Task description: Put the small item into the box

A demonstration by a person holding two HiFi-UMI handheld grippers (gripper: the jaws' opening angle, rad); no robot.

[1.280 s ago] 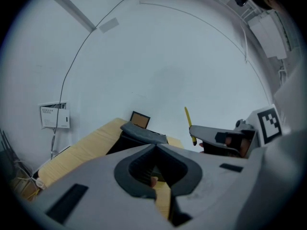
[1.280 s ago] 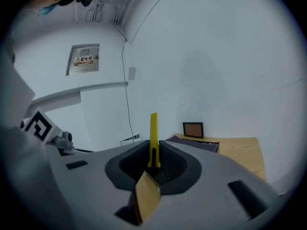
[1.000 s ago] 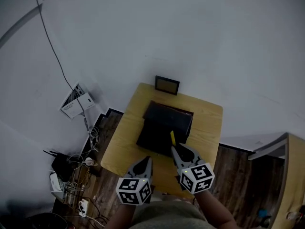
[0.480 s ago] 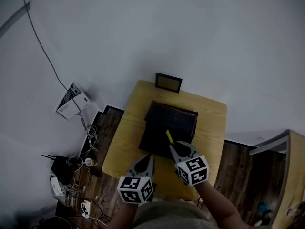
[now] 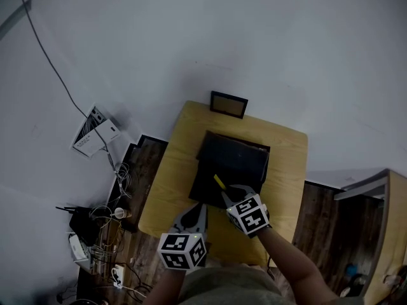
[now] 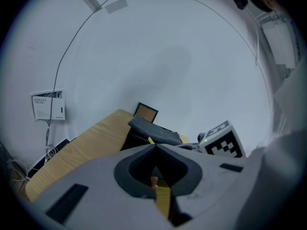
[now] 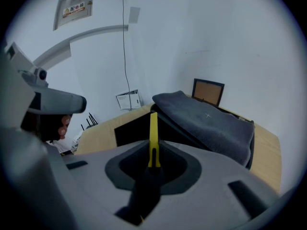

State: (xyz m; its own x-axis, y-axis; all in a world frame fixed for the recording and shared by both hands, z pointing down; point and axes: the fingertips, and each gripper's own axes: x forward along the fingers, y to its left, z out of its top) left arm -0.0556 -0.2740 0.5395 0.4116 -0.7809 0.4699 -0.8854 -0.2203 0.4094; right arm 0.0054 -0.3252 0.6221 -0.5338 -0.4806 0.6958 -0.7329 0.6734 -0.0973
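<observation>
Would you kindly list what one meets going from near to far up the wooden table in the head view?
Right tongs → thin yellow stick they hold → black rectangular box → small dark-framed brown panel.

A grey cover [image 7: 206, 121] is hiding the box's [image 7: 132, 131] inside; beside the box, the right gripper's [image 7: 153, 150] fingers [image 7: 192, 169] are covering the yellow item's [image 7: 153, 128] rear.

open table [image 5: 170, 180] left of box [image 5: 235, 164]; frame [image 5: 229, 104] behind it, against wall [image 5: 254, 43]
</observation>
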